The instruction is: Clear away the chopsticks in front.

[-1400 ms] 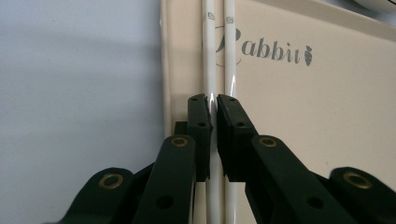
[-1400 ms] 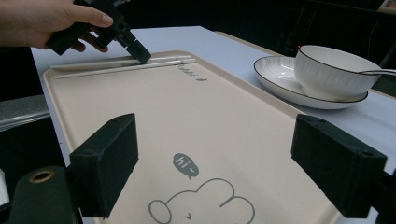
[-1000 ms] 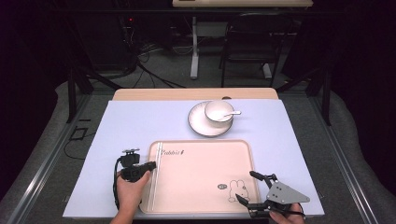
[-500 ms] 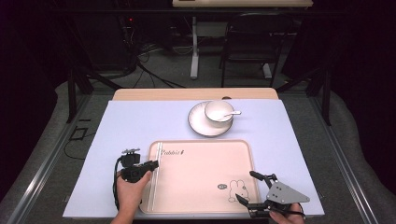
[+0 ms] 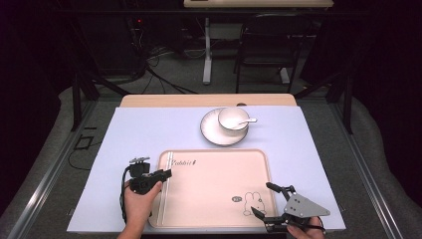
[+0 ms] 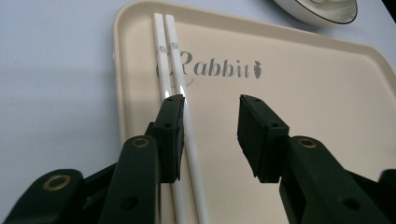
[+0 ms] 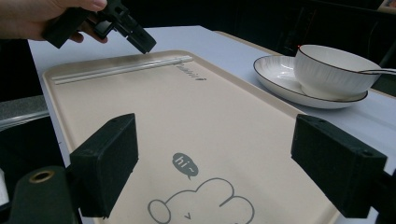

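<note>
A pair of white chopsticks [image 6: 170, 60] lies side by side along the left edge of the beige "Rabbit" tray [image 5: 214, 184]. My left gripper [image 5: 166, 173] hovers low over them. Its jaws have just been opening and now stand apart. In the left gripper view [image 6: 210, 105] the chopsticks run just inside the left jaw and rest on the tray [image 6: 303, 93], with no pad pressing on them. My right gripper [image 5: 261, 198] is open at the tray's near right corner, above the printed rabbit. Nothing is between the jaws in the right gripper view [image 7: 215, 135].
A white bowl [image 5: 233, 119] with a spoon [image 5: 249, 120] in it stands on a dark-rimmed saucer [image 5: 211, 132] just beyond the tray's far edge. A pale blue mat [image 5: 139, 134] covers the table. Dark floor, cables and chair legs lie beyond.
The left gripper's jaws look a little wider apart over the chopsticks. Both hands stay where they were.
</note>
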